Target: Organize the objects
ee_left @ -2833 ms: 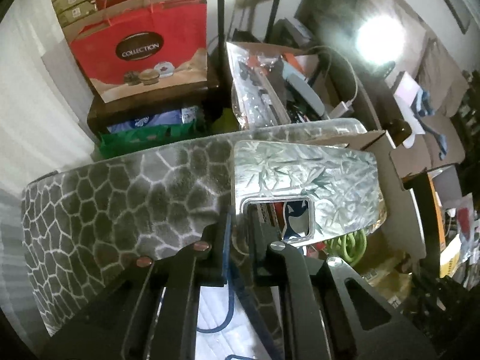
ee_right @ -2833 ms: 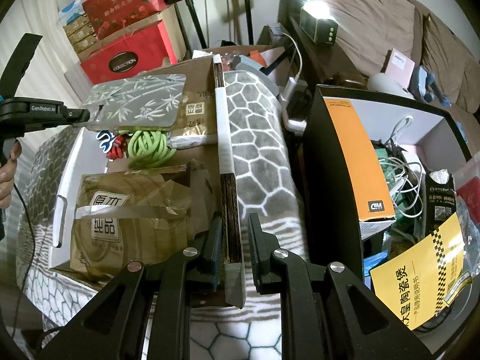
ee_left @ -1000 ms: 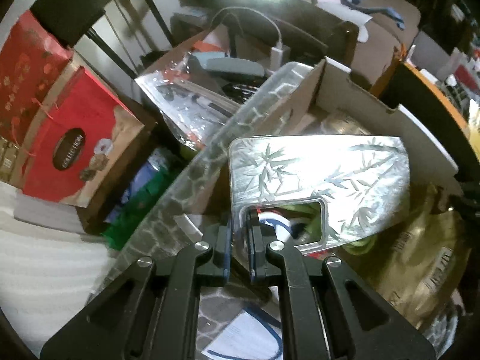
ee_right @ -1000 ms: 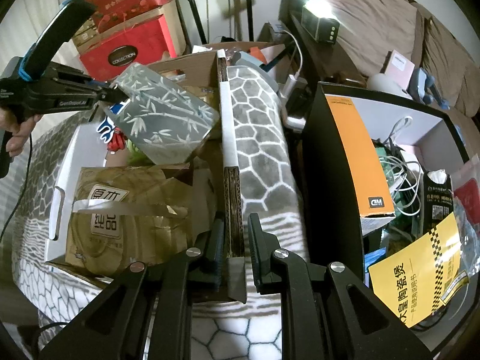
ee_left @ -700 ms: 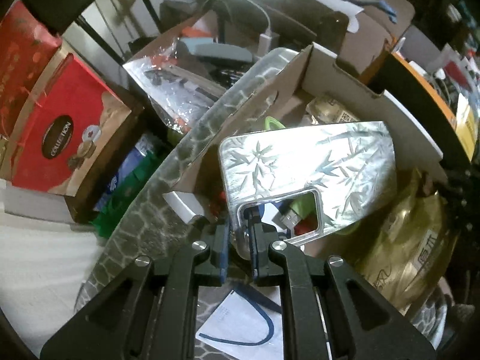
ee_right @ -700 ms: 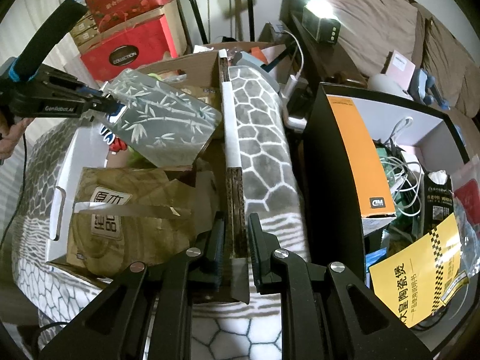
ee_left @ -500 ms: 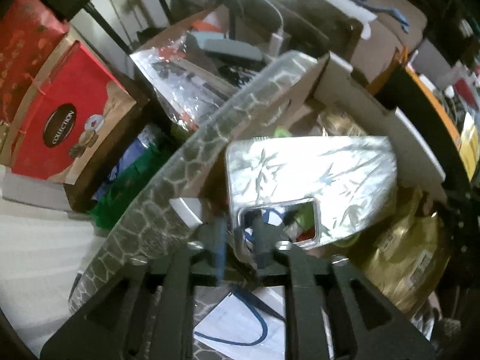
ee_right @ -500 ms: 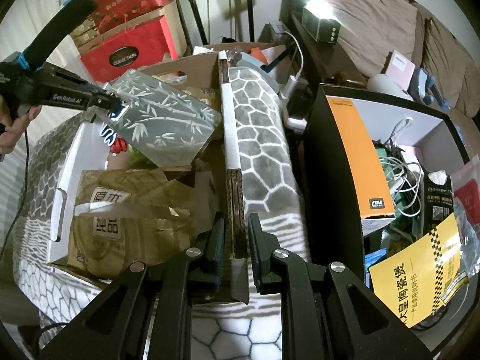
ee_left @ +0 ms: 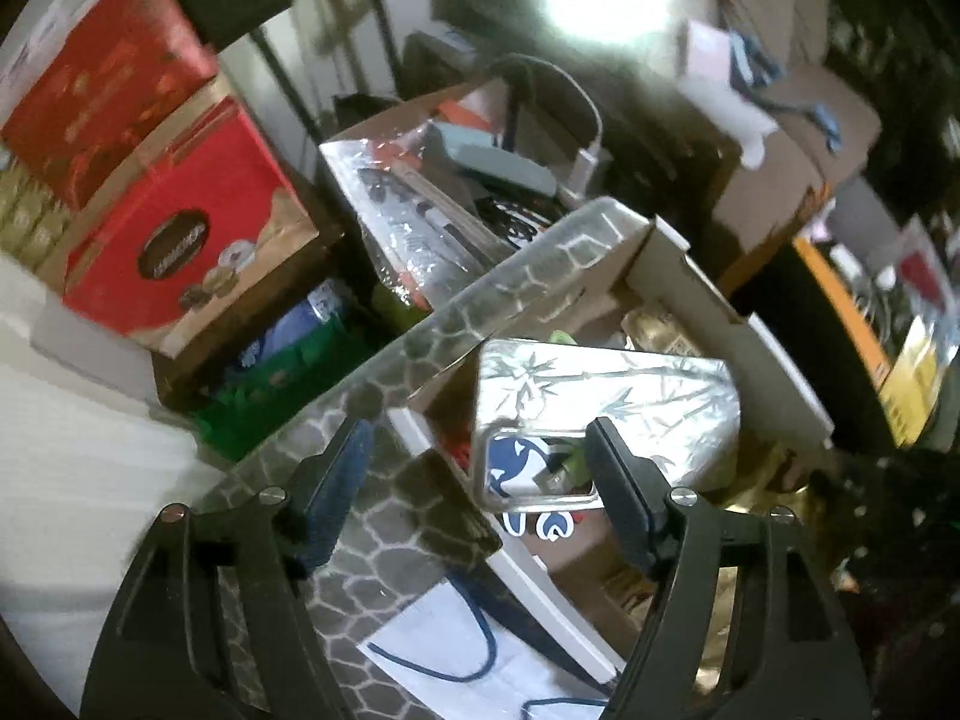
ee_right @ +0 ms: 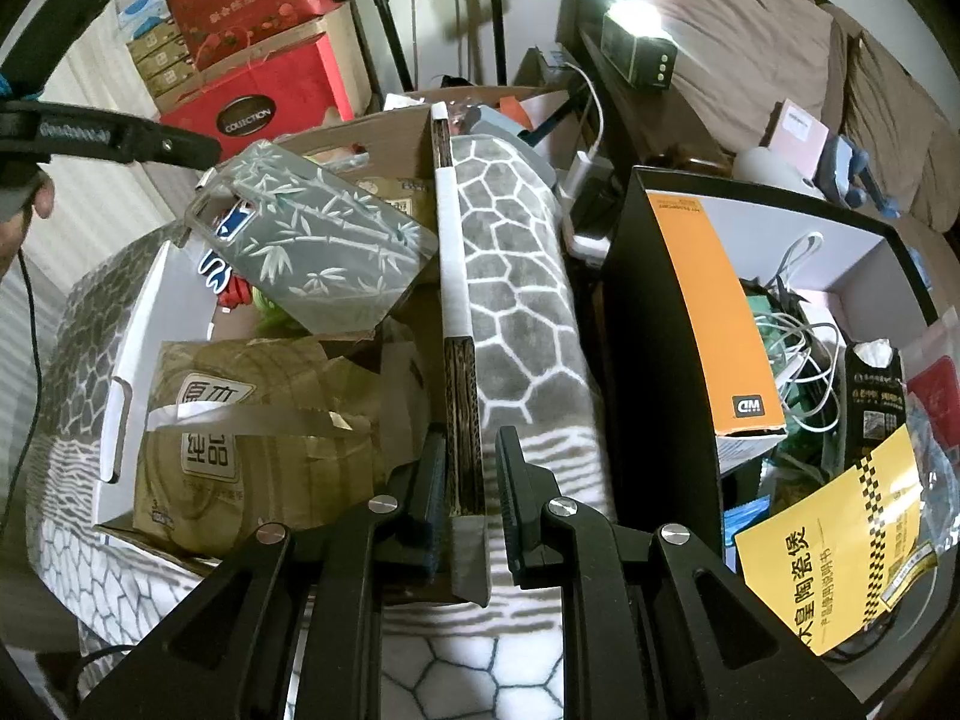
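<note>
Fingers (ee_left: 354,468) of the left gripper (ee_left: 480,462) stand spread wide, having just been opening, and nothing is pinched between them now. Just beyond them the clear phone case printed with pale bamboo (ee_left: 606,408) lies loose and tilted on the clutter inside the white-rimmed cardboard box (ee_right: 135,324), its camera cut-out end nearest that gripper, apart from both pads. Over on the other side, the right gripper (ee_right: 471,468) has its fingers pinching the near end of the box's corrugated side wall (ee_right: 459,330). Inside the box, closest in, sits a crumpled gold foil packet (ee_right: 252,438); the case rests further back, over something green (ee_right: 270,315). A grey blanket with a white honeycomb pattern (ee_right: 516,312) lies under the box. Further off stands a red gift box marked COLLECTION (ee_right: 258,96).
</note>
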